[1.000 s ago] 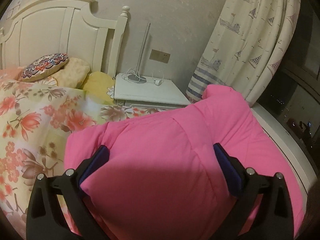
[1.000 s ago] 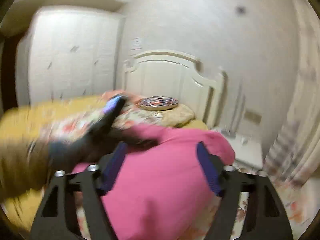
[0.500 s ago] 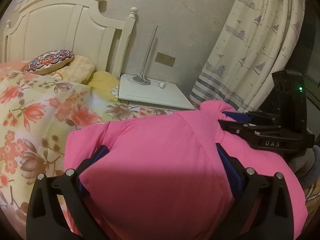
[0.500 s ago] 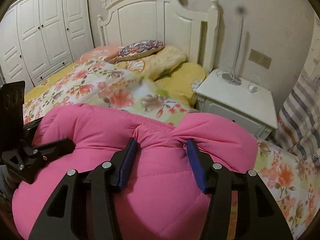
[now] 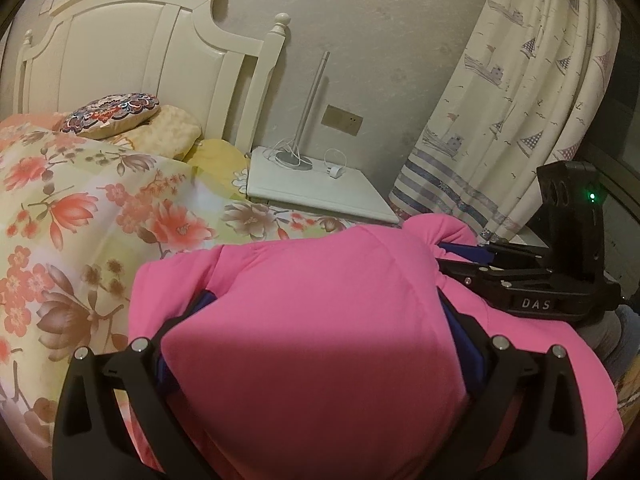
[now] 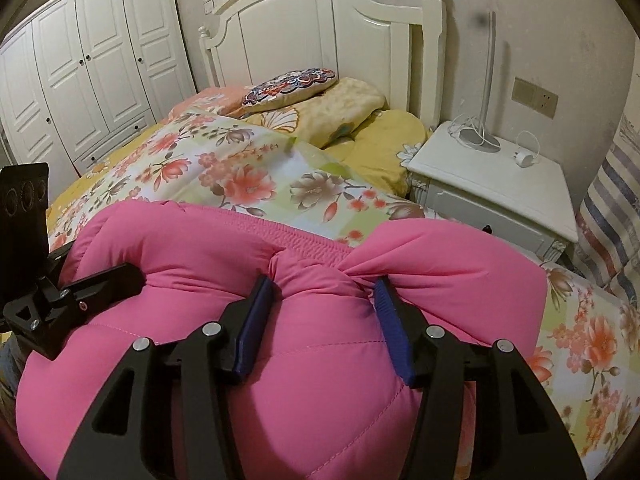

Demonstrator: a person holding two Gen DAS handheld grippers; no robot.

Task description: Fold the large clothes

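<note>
The pink padded jacket (image 6: 280,380) lies bunched at the near edge of the bed (image 6: 224,168), on the flowered quilt (image 5: 80,220), with both grippers closed on it. It looks light and very puffy, soft enough to bulge around whatever squeezes it, with a smooth shell that could well slide on itself; a pinch on loose padding would likely slip, so the stitched seams and the gathered hem are the better places to take hold. The right gripper (image 6: 324,308) points steeply down into the jacket's far rim and has a pinched ridge of fabric between its blue pads (image 6: 256,320), just short of the elastic hem. The left gripper (image 5: 320,320) tilts down more gently and clamps a thick fold, its jaws set wide because the padding fills them. The two grips sit near each other along the same bulge, the right one toward the nightstand (image 5: 320,192) side. Beyond are pillows (image 6: 340,108) and the white headboard (image 6: 320,28).
</note>
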